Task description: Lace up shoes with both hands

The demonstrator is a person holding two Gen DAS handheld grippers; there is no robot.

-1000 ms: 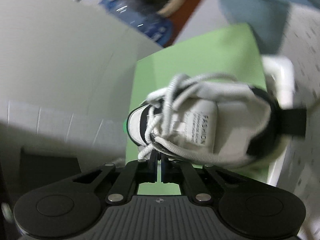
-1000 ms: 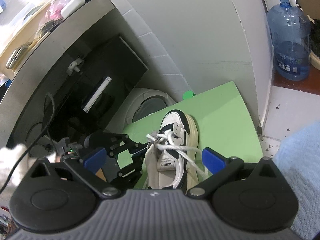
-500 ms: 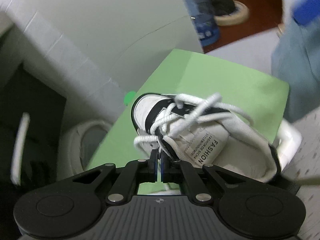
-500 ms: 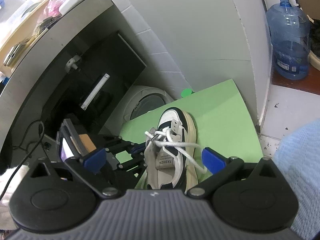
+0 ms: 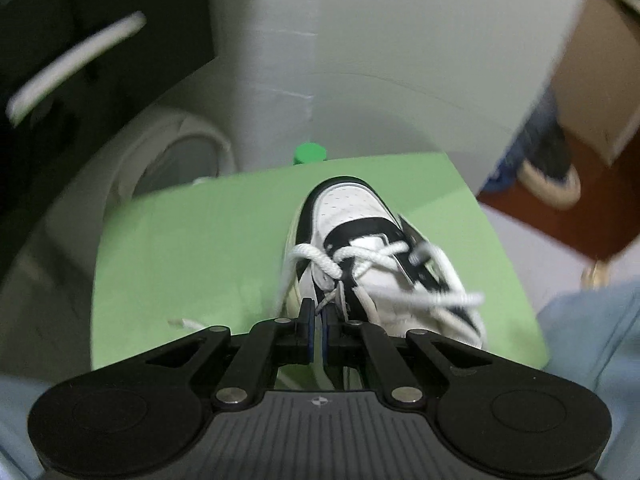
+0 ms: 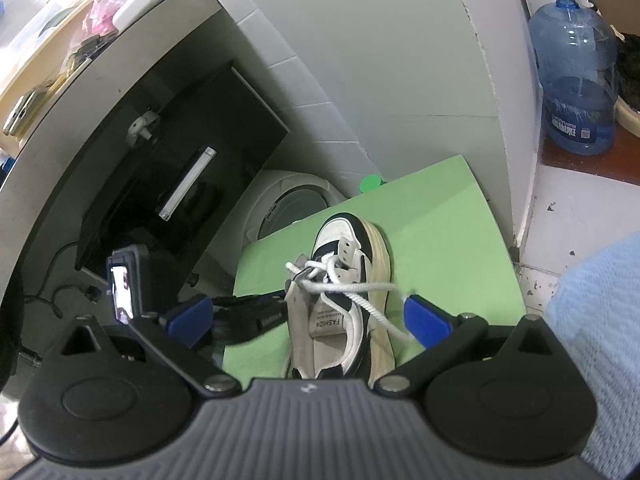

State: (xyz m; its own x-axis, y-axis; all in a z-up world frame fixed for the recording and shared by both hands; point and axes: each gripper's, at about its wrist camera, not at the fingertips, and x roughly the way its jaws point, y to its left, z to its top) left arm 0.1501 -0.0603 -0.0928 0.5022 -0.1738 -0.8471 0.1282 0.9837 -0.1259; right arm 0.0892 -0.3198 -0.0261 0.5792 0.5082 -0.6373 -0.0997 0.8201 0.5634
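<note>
A white and black sneaker [image 5: 352, 216] stands on a green mat [image 5: 192, 264], toe pointing away, with its white lace [image 5: 320, 260] loosely crossed over the tongue. My left gripper [image 5: 318, 320] sits at the shoe's left side, shut on a thin strand of the lace. The right wrist view shows the same sneaker [image 6: 344, 312] and its lace [image 6: 352, 288], one strand trailing off to the right. The left gripper [image 6: 280, 304] reaches in from the left there. My right gripper [image 6: 308, 316] stands open, its blue pads [image 6: 428, 316] wide on either side of the shoe's heel end, touching nothing.
A dark cabinet [image 6: 168, 152] and a round white container [image 6: 296, 196] stand left of the mat. A tiled wall rises behind it, with a green cap [image 6: 370, 182] at its foot. A blue water bottle [image 6: 576, 80] stands far right. A person's light blue trouser leg [image 6: 600, 320] borders the mat.
The left gripper has rolled strongly and shifted, still shut on the lace; in its view the shoe swung from lying sideways to toe pointing away. The right gripper has kept still.
</note>
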